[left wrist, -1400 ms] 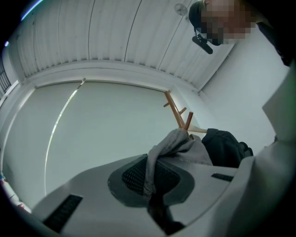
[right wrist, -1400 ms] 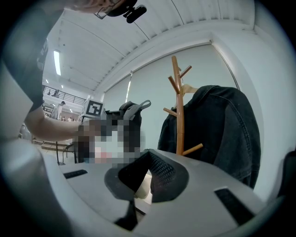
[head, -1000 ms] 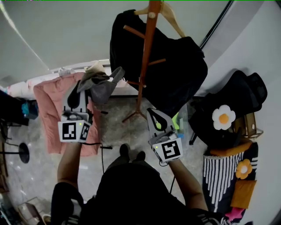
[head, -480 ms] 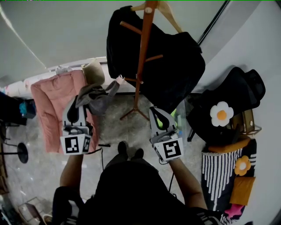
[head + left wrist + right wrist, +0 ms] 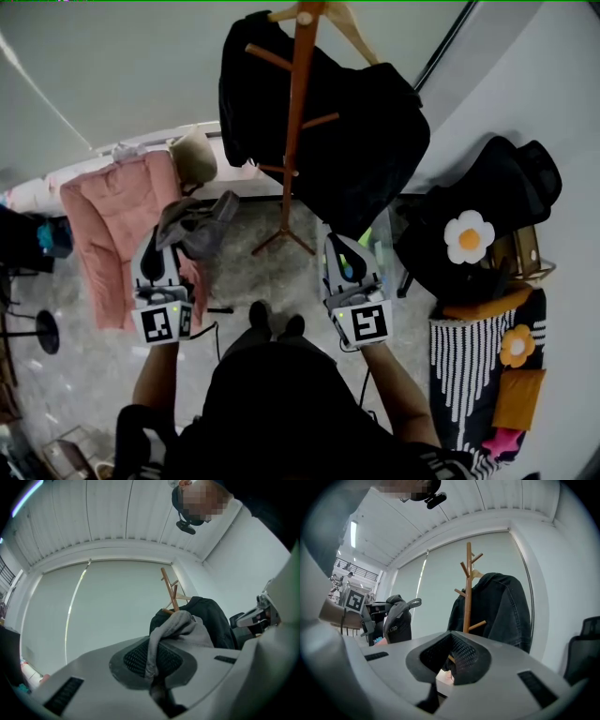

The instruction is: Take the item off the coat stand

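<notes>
The wooden coat stand (image 5: 295, 122) rises at top centre, and a black jacket (image 5: 375, 141) hangs on it. A crumpled grey garment (image 5: 194, 223) is off the stand, left of its base. My left gripper (image 5: 167, 246) is shut on it. In the left gripper view the grey garment (image 5: 185, 629) drapes over the closed left gripper (image 5: 152, 660), with the stand (image 5: 171, 595) behind. My right gripper (image 5: 335, 246) is shut and empty, just below the jacket's hem. The right gripper view has the right gripper (image 5: 450, 658) facing the stand (image 5: 468, 592) and jacket (image 5: 506, 611).
A pink pad (image 5: 108, 225) lies on the floor at left, with a beige item (image 5: 195, 155) behind it. A black chair piled with dark things and a flower cushion (image 5: 469, 236) stands at right. Striped and orange cushions (image 5: 478, 375) lie below it. The person's feet (image 5: 277, 323) are near the stand's base.
My left gripper has come down and back towards the person with the grey garment, further from the stand. The right gripper has barely moved.
</notes>
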